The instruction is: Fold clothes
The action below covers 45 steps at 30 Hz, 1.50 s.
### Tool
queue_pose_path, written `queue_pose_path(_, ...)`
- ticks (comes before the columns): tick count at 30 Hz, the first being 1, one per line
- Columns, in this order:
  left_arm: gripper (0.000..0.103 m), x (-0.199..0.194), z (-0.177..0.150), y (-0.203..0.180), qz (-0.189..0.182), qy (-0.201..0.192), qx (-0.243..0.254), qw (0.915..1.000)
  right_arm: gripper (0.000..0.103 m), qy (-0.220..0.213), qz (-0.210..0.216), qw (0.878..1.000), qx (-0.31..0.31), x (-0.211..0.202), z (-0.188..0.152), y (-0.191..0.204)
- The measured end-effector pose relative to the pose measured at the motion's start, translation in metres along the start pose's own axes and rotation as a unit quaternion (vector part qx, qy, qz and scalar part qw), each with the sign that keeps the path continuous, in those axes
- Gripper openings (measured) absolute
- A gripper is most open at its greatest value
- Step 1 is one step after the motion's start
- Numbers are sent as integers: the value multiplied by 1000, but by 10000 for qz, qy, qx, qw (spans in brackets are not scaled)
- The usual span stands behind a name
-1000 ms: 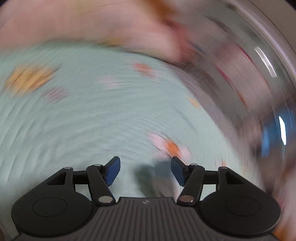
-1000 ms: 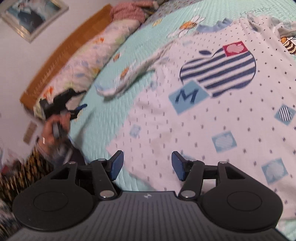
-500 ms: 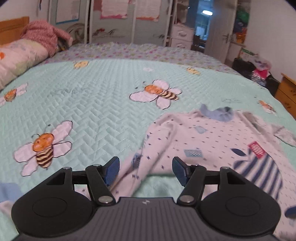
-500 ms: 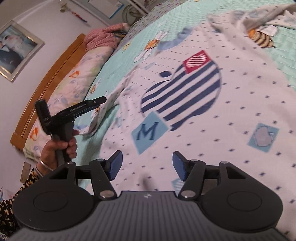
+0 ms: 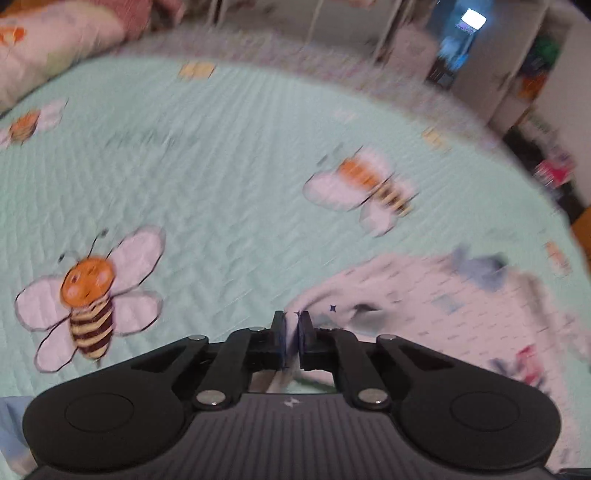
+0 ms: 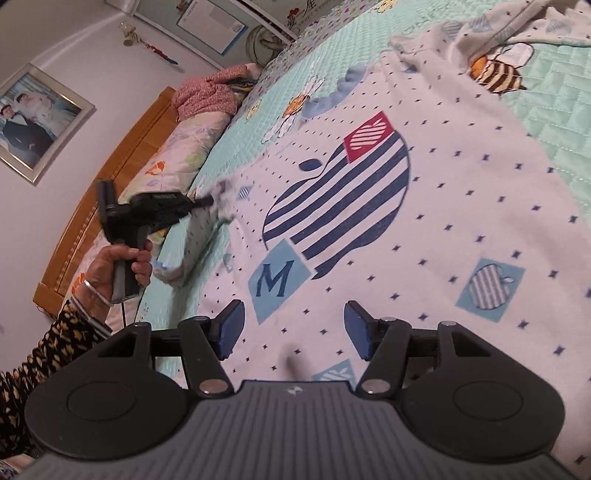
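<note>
A white shirt (image 6: 461,206) with small blue dots, a striped apple print and an "M" patch lies spread on the mint bee-print bedspread (image 6: 554,122). My left gripper (image 5: 291,321) is closing, and a fold of the shirt's sleeve (image 5: 325,306) is pinched between its pads. In the right wrist view that left gripper (image 6: 210,201) holds the sleeve (image 6: 195,243) lifted off the bed at the shirt's left side. My right gripper (image 6: 293,325) hovers open over the shirt's lower part, with nothing between its fingers.
A person's hand (image 6: 125,266) in a patterned sleeve grips the left tool. Pillows (image 6: 177,147) and a pink garment (image 6: 210,96) lie along the wooden headboard (image 6: 110,177). The shirt's other sleeve (image 6: 517,22) is bunched at top right. Shelves and a doorway (image 5: 469,29) stand past the bed.
My left gripper has come down onto the sleeve and closed on it, and the sleeve now hangs lifted from it. The right gripper sank a little closer to the shirt and stays open.
</note>
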<state>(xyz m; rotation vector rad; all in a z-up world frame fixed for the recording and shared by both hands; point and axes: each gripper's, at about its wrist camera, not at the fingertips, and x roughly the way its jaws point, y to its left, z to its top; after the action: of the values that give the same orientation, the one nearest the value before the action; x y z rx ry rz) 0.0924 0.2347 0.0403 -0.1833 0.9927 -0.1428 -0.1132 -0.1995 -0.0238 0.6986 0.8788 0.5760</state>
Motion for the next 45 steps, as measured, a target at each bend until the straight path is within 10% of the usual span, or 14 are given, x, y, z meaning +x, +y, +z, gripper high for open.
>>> queue_pose_path(5, 44, -12, -6, 11, 566, -287, -603, 9962, 62, -47, 28, 10000, -80, -9, 2, -9)
queue_pose_path(10, 46, -37, -6, 22, 888, -806, -1624, 9794, 62, -119, 143, 9998, -30, -12, 2, -16)
queue_pose_path(16, 46, -24, 3, -42, -375, -680, -448, 9960, 62, -163, 158, 9997, -103, -11, -1, -16)
queue_pose_path(28, 46, 47, 30, -63, -29, -432, 530, 9977, 62, -83, 240, 9996, -90, -12, 0, -20)
queue_pose_path(30, 44, 52, 30, -66, -117, -417, 787, 9960, 62, -86, 268, 9996, -96, -12, 0, -20)
queue_pose_path(32, 2, 54, 29, -71, -268, -359, 986, 9941, 62, -88, 295, 9995, -97, -13, 0, -21)
queue_pose_path(36, 2, 59, 27, -91, 633, -552, 1459, 9857, 61, -73, 328, 9994, -58, -15, 1, -21)
queue_pose_path(45, 7, 48, 28, -88, 1761, -1086, 534, 9769, 66, -1083, -137, 9918, 660, -79, 25, -59)
